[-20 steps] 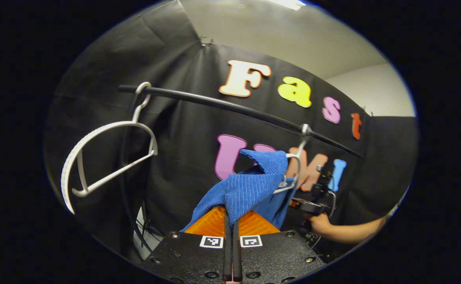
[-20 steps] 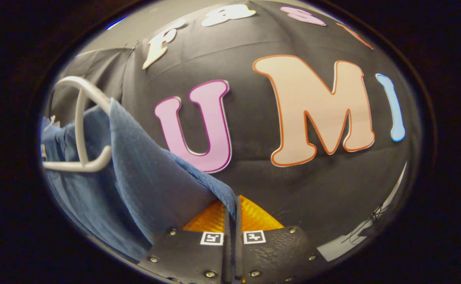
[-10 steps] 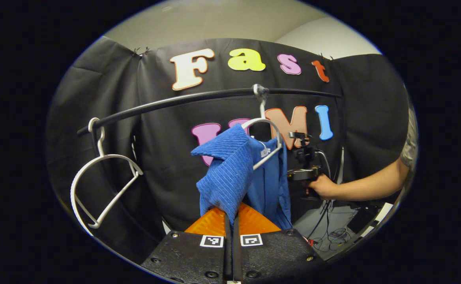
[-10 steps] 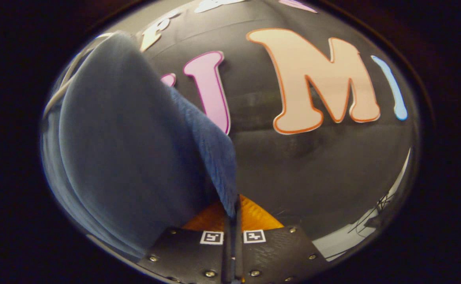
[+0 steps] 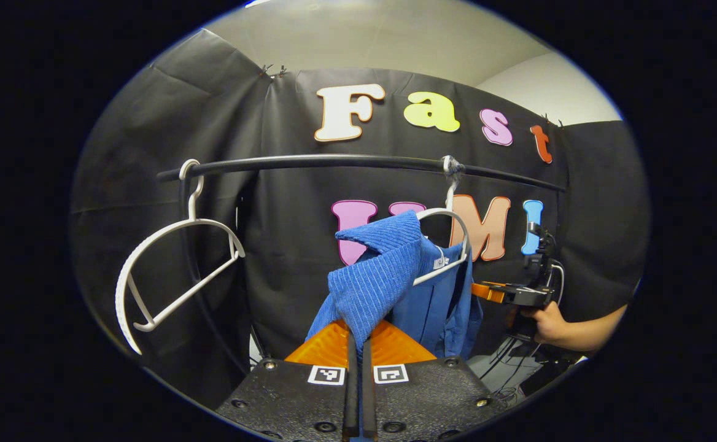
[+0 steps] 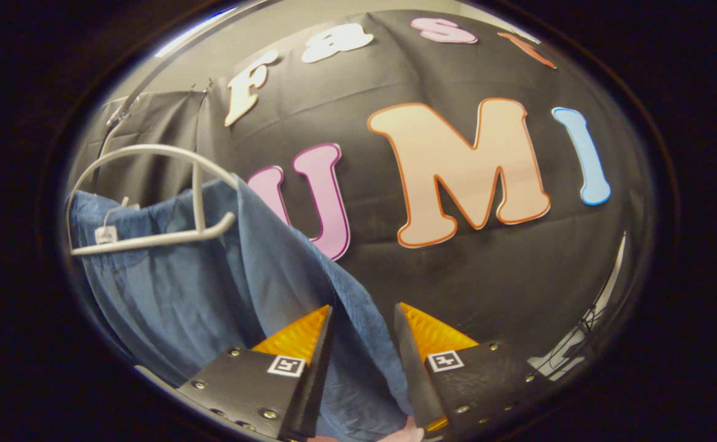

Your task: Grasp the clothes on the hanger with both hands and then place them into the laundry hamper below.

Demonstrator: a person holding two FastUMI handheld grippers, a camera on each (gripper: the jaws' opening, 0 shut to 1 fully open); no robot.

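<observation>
A blue garment [image 5: 389,276] hangs from a white hanger [image 5: 453,236] on the black rail [image 5: 334,161]. My left gripper [image 5: 356,334] is shut on the garment's ribbed left edge, which is pulled down toward me. In the right gripper view the garment [image 6: 211,288] drapes off the hanger [image 6: 150,202], and its lower edge passes between the fingers of my right gripper [image 6: 361,319]. Those fingers stand apart, open, not pressing on the cloth. From the left gripper view, the right gripper [image 5: 487,291] sits just right of the garment, held by a hand [image 5: 549,325].
A second white hanger [image 5: 174,264], bare, hangs at the rail's left end. The black cloth wall stands close behind the rail. Cables and a stand show low at the right [image 5: 512,368].
My right gripper has opened and let go of the garment's edge, which has dropped back under the hanger. My left gripper stays shut on the cloth and has shifted a little.
</observation>
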